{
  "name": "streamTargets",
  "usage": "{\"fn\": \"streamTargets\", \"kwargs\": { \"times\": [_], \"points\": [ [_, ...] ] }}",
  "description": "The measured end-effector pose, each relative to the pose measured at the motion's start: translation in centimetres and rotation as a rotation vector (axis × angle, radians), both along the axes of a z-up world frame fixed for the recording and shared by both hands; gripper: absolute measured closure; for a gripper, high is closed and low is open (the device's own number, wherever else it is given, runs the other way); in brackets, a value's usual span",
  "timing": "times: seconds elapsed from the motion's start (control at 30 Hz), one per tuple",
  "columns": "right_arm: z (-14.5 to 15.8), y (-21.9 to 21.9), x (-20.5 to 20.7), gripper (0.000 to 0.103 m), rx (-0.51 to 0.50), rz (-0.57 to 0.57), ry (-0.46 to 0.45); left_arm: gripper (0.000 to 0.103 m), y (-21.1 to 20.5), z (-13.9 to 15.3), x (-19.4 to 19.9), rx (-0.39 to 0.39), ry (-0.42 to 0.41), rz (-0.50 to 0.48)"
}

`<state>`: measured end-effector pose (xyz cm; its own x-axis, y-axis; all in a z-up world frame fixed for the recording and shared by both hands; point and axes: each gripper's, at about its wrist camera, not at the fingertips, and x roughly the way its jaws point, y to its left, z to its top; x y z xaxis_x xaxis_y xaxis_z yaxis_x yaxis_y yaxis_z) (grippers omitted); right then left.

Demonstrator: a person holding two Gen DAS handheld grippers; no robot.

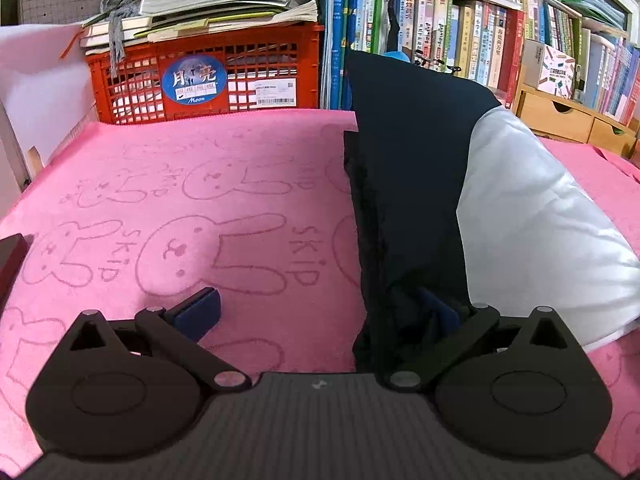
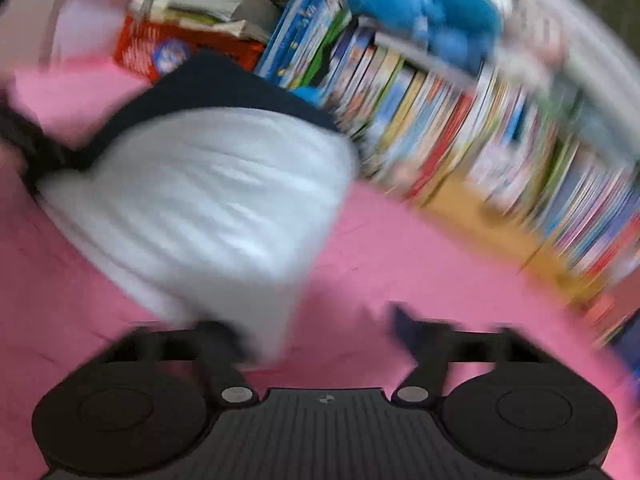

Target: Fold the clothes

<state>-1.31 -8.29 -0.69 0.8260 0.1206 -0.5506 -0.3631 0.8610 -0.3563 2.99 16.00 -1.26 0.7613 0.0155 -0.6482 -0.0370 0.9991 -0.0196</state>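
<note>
A garment with a dark navy part (image 1: 408,180) and a white part (image 1: 540,220) lies in a heap on the pink rabbit-print blanket (image 1: 180,160). My left gripper (image 1: 320,312) is open wide. Its left pad (image 1: 200,312) rests over bare blanket, and its right pad (image 1: 440,314) is tucked into the navy edge. The right wrist view is blurred. There the white cloth (image 2: 208,192) covers the left finger of my right gripper (image 2: 316,332). Its right finger (image 2: 404,328) stands apart over bare pink blanket (image 2: 400,248), so the jaws are open.
A red crate (image 1: 208,76) topped with stacked papers stands at the blanket's far edge. Bookshelves (image 1: 480,40) run along the back right, with wooden drawers (image 1: 560,116) below them. A blue plush toy (image 2: 420,0) sits on the shelf. A dark object (image 1: 12,256) pokes in at the left edge.
</note>
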Motion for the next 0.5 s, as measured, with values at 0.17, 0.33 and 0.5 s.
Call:
{"fn": "streamTargets", "kwargs": {
  "times": [0.17,0.33,0.5],
  "points": [
    [0.4,2.0,-2.4,0.088,-0.145,0.038,-0.134,0.000,-1.1,0.8,-0.5,0.003,0.027,-0.008],
    [2.1,-0.5,-3.1,0.088,-0.223,-0.021,-0.186,0.000,-3.6,1.4,-2.2,-0.027,0.053,-0.102],
    [3.3,-4.4,-6.0,0.087,-0.200,-0.022,-0.084,0.000,-6.5,1.5,-5.2,0.061,0.025,-0.179]
  ]
}}
